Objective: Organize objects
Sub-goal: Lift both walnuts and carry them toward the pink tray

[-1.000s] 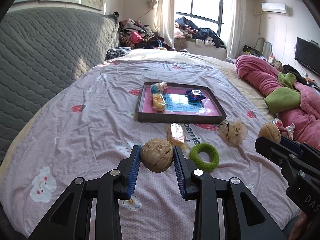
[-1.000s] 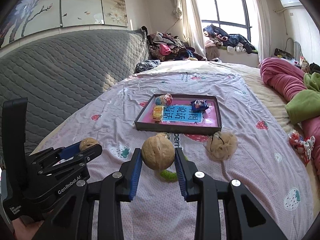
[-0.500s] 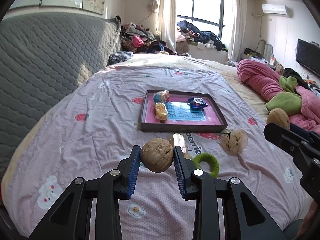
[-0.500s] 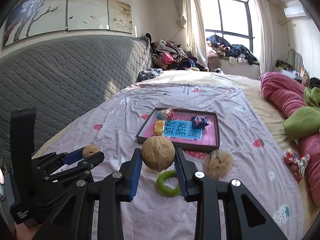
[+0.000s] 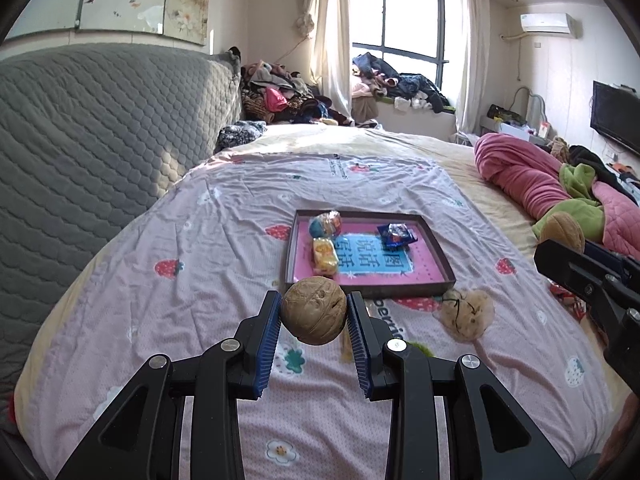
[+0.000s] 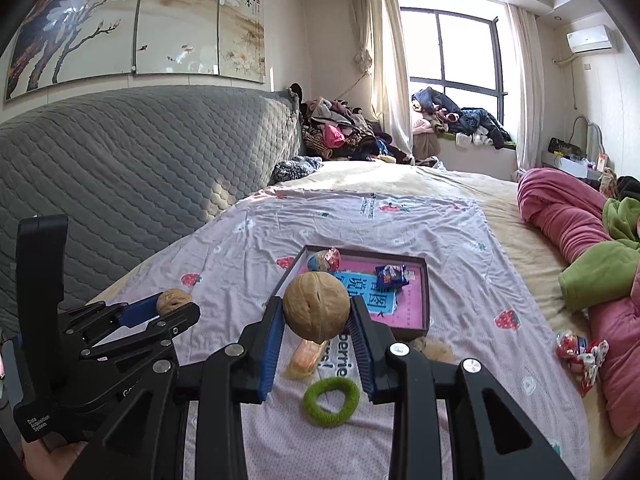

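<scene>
Both wrist cameras sit low behind their own fingers, looking along the bed [image 5: 200,248] toward the far window [image 5: 404,28]. The left wrist view faces the tray [image 5: 370,286] head-on from near. The right wrist view looks from slightly right, with the tray [image 6: 425,300] beyond. Both views share tray, bedsheet, headboard [image 6: 140,168] and window.
</scene>
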Tool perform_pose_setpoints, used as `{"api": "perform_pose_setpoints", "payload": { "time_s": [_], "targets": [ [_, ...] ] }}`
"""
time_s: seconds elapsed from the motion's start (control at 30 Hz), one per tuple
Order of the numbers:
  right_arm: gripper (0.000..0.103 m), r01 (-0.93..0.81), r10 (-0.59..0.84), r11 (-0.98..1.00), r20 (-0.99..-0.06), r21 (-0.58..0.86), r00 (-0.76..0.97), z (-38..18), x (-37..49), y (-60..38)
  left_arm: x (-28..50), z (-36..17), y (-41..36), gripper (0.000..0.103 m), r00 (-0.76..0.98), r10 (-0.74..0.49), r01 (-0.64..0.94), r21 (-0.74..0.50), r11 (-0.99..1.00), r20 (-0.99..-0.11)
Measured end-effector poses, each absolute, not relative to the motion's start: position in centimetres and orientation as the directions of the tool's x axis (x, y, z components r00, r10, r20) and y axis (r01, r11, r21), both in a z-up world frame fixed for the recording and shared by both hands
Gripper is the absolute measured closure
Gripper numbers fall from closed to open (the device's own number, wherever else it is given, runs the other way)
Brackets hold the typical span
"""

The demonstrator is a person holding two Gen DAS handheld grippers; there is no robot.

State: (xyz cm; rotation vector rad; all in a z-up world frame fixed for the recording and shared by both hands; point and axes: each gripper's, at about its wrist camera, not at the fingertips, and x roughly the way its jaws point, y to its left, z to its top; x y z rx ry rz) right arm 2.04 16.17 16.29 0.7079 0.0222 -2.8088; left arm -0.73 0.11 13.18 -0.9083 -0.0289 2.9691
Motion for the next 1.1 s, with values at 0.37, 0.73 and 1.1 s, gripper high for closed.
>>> {"api": "perform_pose_setpoints", "payload": {
  "time_s": [0.37, 0.73, 1.1],
  "targets": [
    [0.07, 0.243, -0.232, -0.969, -0.458, 0.035, -0.859, 17.5, 0.1, 16.5, -3.1, 14.5, 1.2, 0.069, -0.827, 0.049, -0.048, -0.017, -0.999, -0.561],
    [0.07, 0.248, -0.242, -0.968, -0.462, 0.049, -0.853, 18.0, -2.4, 16.9, -5.7, 16.2, 1.1, 0.069, -0.837, 0.045, -0.041, -0.019, -0.999, -0.545],
    [0.07, 0.248, -0.24, -0.968, -0.463, 0.044, -0.853, 18.5, -4.7, 17.3, -7.8, 16.7, 1.3, 0.069, -0.837, 0.042, -0.04, -0.014, -0.999, -0.545]
  ]
}}
